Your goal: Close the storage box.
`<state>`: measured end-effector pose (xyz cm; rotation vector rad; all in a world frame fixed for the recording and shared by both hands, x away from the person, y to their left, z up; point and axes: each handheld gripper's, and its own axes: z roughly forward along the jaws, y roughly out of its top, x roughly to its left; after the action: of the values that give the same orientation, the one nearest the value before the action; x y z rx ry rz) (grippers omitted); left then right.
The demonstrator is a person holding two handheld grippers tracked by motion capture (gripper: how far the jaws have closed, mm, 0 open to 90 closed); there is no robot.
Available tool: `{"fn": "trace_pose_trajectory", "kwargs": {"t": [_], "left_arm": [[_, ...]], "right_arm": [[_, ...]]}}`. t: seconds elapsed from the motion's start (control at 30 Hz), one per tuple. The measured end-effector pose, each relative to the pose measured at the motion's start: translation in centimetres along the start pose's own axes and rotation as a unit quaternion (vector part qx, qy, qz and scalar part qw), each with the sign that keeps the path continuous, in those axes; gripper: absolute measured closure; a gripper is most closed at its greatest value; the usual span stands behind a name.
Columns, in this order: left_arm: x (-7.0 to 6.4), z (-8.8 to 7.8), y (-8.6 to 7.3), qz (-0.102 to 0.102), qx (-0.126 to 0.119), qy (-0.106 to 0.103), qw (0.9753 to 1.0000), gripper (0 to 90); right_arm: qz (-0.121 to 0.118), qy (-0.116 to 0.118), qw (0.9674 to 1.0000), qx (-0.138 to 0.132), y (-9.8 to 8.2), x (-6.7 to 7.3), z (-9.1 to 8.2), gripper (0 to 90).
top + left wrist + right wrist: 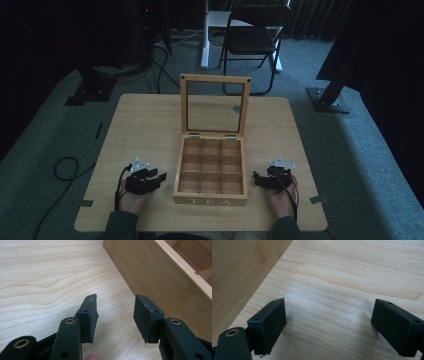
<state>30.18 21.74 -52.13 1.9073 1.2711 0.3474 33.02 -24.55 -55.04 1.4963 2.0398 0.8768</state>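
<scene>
Wooden tea box (210, 172) flanked by hand-held grippers, jaws apart.

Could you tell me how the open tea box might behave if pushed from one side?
The tea box looks rigid wood, so it should probably slide flat. Its upright glass lid may swing on its hinges and is likely fragile.

Black tongs (161, 178), brass-ringed screw holes, grey three-cornered plates, black cables, dark-green sleeves.
</scene>
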Motion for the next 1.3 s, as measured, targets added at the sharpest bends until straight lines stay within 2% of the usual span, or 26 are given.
{"fn": "trace_pose_trajectory", "kwargs": {"t": [0.53,0.7,0.83,0.9,1.0,1.1,1.2,1.3], "left_arm": [[0.0,0.2,0.1,-0.001,0.004,-0.006,1.0000,51.5],[0.1,-0.1,0.5,0.004,0.001,-0.005,1.0000,51.1],[0.3,-0.6,1.0,0.005,-0.007,-0.003,1.0000,51.0],[0.4,-0.8,1.2,0.007,-0.010,-0.002,0.9999,50.9],[0.6,-1.0,1.6,0.009,-0.014,-0.002,0.9999,50.7],[0.7,-1.1,2.0,0.011,-0.015,-0.001,0.9998,50.7],[0.7,-1.1,2.4,0.016,-0.018,-0.001,0.9997,50.7],[0.6,-1.1,2.8,0.019,-0.019,-0.001,0.9996,50.7]], "right_arm": [[-0.006,0.007,1.0000,-0.001,-0.1,0.3,-0.1,13.1],[-0.013,0.015,0.9997,0.012,0.1,0.5,-0.2,13.8],[-0.013,0.017,0.9994,0.027,0.6,0.7,-0.5,26.2],[-0.004,0.037,0.9989,0.029,0.8,0.8,-0.8,34.3],[-0.007,0.042,0.9988,0.026,1.1,1.0,-1.3,36.2],[-0.014,0.051,0.9986,0.008,2.0,1.5,-2.1,40.4],[-0.022,0.053,0.9983,-0.008,2.7,1.7,-2.7,40.5],[-0.026,0.061,0.9977,-0.014,3.4,1.7,-2.9,40.4]]}}
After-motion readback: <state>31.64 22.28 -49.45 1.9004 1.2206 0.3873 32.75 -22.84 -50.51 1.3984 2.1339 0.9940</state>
